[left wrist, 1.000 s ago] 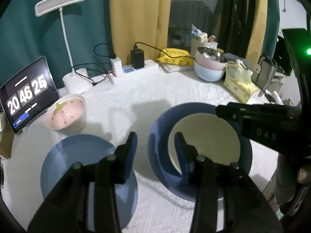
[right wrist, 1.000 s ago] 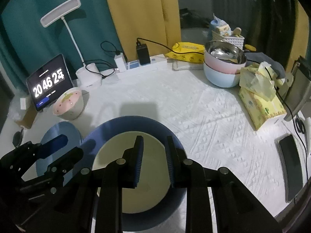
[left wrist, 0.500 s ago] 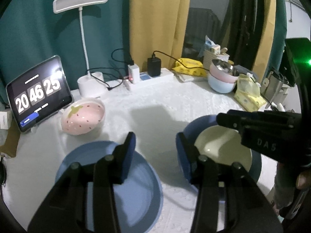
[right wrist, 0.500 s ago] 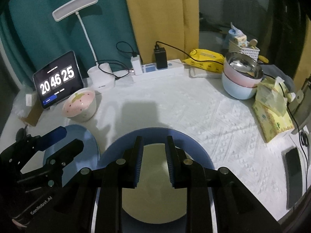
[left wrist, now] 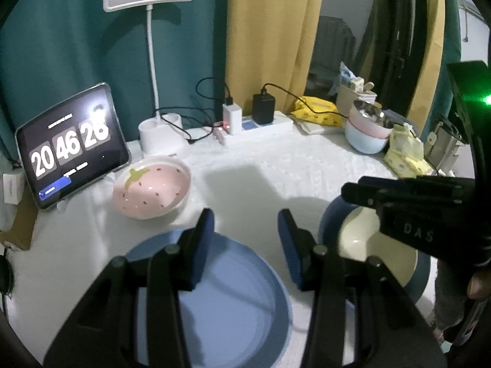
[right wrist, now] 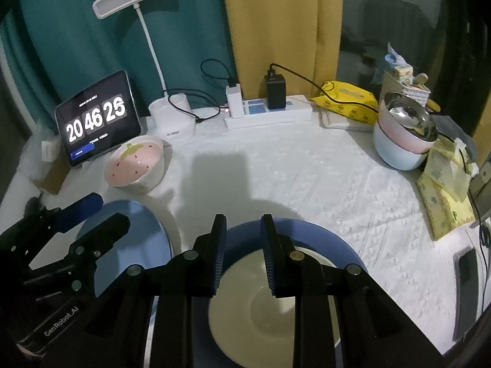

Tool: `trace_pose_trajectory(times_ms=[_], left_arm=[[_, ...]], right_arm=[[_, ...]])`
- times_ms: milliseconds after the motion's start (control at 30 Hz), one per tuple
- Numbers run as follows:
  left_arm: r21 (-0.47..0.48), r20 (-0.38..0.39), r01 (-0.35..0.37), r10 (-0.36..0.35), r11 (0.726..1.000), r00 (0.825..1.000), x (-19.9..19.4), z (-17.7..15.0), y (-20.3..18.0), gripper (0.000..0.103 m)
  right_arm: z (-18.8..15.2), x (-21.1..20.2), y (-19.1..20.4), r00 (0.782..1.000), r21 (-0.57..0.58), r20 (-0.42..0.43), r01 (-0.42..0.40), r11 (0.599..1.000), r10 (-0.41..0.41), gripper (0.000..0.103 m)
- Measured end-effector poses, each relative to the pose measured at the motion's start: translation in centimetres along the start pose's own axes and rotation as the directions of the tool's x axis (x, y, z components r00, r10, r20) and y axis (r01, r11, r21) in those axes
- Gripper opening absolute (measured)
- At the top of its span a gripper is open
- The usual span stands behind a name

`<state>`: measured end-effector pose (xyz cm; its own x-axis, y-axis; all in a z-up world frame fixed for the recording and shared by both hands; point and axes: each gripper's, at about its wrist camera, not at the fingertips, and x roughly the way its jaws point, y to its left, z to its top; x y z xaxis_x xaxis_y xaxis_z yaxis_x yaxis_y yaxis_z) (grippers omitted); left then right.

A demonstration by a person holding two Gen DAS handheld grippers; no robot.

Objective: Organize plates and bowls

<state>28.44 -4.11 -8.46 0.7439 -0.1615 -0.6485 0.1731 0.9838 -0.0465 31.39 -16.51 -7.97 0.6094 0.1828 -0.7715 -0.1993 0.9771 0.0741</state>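
White cloth [right wrist: 307, 178] covers my table. Low in frame, my left gripper [left wrist: 245, 230] hangs released over the blue plate [left wrist: 233, 300]; my right gripper [right wrist: 241, 239], parted and empty, hovers above the cream plate [right wrist: 276, 309] nested in the dark plate [right wrist: 337, 242]. Mid-left sits the strawberry bowl [left wrist: 153, 190], stacked bowls [right wrist: 402, 141] far right. Risk: glazed rims may slip my pads.

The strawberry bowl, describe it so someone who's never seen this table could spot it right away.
Find the tablet showing a clock at the table's back left, by the white lamp base. The strawberry bowl sits just in front of it, behind the light blue plate. It alone is pink inside, with dark seed specks and a green leaf.
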Motion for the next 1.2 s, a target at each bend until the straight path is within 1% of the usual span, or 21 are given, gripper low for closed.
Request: trace_pose_trajectory(times_ms=[567, 900, 1200], left_arm=[[-0.039, 0.006, -0.041, 0.042, 0.998, 0.999, 0.8, 0.9, 4.6, 0.045], [-0.079, 0.005, -0.075, 0.075, 0.994, 0.997, 1.4, 1.4, 7.7, 0.045], [-0.123, -0.011, -0.101, 0.101, 0.987, 0.995, 2.9, 1.5, 11.2, 0.045]], right_arm=[[2.3, 2.5, 3.8, 1.0, -0.052, -0.021, -0.023, 0.998, 0.022, 0.024], [3.8, 3.8, 5.6, 0.999, -0.071, -0.033, -0.036, 0.997, 0.033, 0.024], [5.6, 5.8, 7.7, 0.998, -0.086, -0.056, -0.041, 0.995, 0.036, 0.024]])
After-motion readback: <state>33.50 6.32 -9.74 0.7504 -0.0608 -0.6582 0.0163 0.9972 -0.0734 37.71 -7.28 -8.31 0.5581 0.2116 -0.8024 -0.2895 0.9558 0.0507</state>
